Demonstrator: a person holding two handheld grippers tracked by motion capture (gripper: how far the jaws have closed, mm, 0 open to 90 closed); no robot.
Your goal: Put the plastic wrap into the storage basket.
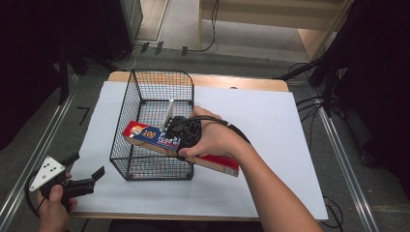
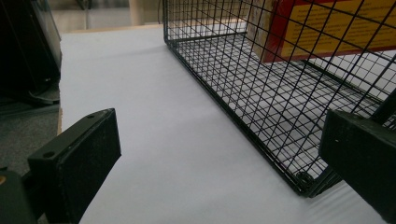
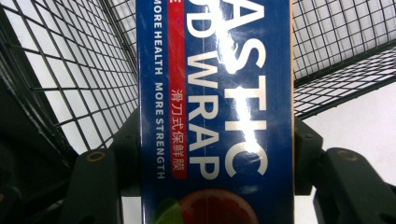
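A long blue and red plastic wrap box point(image 1: 145, 135) lies slanted across a black wire basket point(image 1: 154, 82), its right end sticking out over the basket's right wall. My right gripper point(image 1: 187, 133) comes from the right and is shut on the box's middle. In the right gripper view both jaws press the sides of the box point(image 3: 215, 116), with the basket mesh point(image 3: 70, 70) behind it. My left gripper point(image 1: 89, 178) stands open near the table's front left corner, nothing between its jaws. The left gripper view point(image 2: 219, 163) looks at the basket's near corner point(image 2: 303, 179).
A white sheet point(image 1: 261, 125) covers the wooden table point(image 1: 217, 81). A pale upright strip point(image 1: 170, 113) stands inside the basket. Cables and dark stands lie on the floor to the right and behind. Metal rails run along both sides of the table.
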